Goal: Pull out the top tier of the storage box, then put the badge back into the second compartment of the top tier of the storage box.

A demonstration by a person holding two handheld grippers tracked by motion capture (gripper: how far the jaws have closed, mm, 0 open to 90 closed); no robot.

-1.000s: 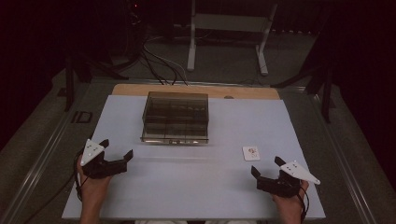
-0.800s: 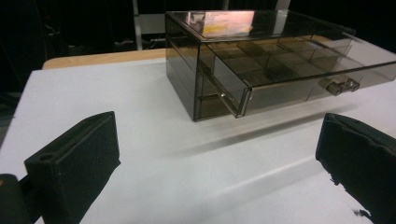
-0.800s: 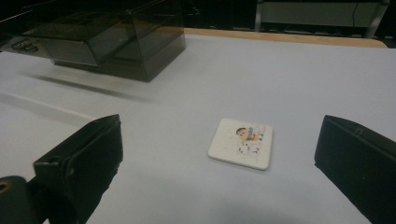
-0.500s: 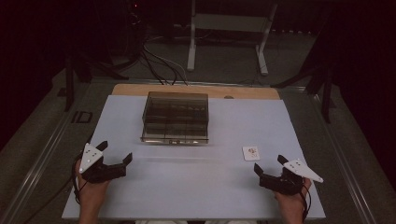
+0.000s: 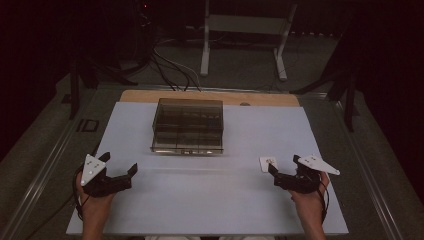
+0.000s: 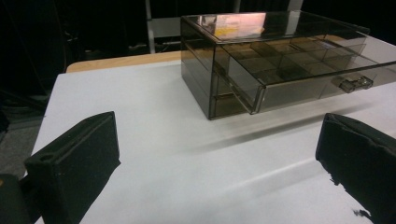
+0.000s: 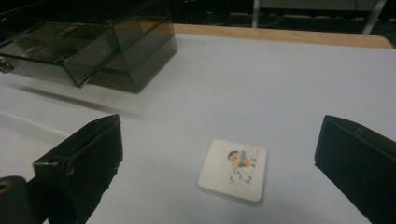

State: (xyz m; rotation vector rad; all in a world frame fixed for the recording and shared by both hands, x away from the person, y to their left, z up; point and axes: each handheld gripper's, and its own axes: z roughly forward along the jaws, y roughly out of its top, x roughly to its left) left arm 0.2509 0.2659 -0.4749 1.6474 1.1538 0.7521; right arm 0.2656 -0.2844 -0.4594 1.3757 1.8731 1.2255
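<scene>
High view: right gripper [image 5: 282, 172] has edged nearer the card [image 5: 268, 163]

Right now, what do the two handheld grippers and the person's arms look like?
Both the left gripper and the right gripper are black, with two blocky matte jaws, a pale three-cornered plate on top and a thin dark cable trailing back. The forearms are bare, no sleeves.

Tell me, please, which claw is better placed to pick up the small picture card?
The right claw. Its jaws stand open right beside the picture card, which lies flat between them in the right gripper view. The left claw, also open, sits across the table, facing the smoky drawer box.
</scene>
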